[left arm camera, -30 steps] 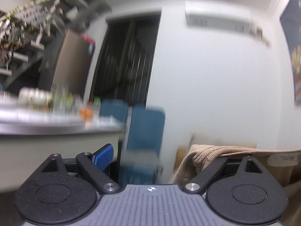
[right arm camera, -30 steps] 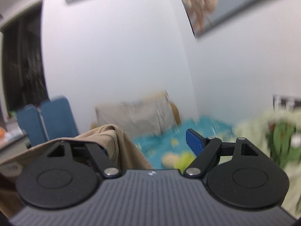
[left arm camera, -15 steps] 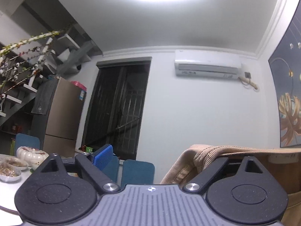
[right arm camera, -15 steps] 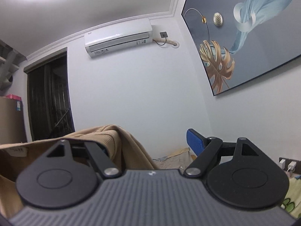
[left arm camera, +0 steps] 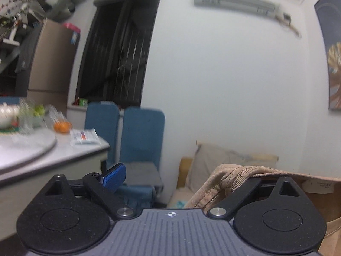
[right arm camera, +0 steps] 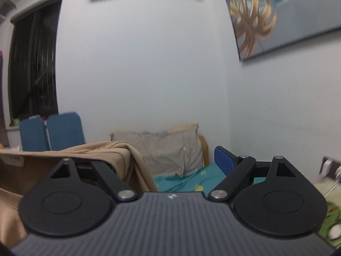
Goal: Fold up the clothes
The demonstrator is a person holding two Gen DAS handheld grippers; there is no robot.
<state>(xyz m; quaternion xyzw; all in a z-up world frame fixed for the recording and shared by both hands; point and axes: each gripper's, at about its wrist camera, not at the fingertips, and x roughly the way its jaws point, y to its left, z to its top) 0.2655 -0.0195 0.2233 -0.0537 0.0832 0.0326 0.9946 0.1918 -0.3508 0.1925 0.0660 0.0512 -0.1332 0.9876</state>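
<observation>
Plainly wide apart on the left gripper [left arm camera: 177,177]: blue outer finger [left arm camera: 113,177] bare and off to the tool's own left, inner finger hidden under the tan garment [left arm camera: 234,175]. Clamps nothing that shows; merely carries the cloth hooked over that inner finger. Finds the garment at the tool's right-hand tip and trailing off further right and downward, ribbed hem uppermost, a white label [left arm camera: 317,184] just past the tip. Looks out level across the room, well above any surface.

Likewise wide apart on the right gripper [right arm camera: 170,164]: blue outer finger [right arm camera: 223,160] bare on the tool's right, inner finger buried under the same garment [right arm camera: 119,151]. Grips nothing visibly here either; bears the cloth draped over the inner finger and running away to the tool's left, sagging below the body. Shows a teal-sheeted bed [right arm camera: 183,179] ahead of and below the tips, apart from the cloth.

Judged from both views: hangs slung between the two inner fingers, long axis of the carried edge running side to side from tool to tool, neither end nearer one hand. Fits equally a garment raised to be spread flat and one raised to bring an edge over in a fold; cannot tell which.
</observation>
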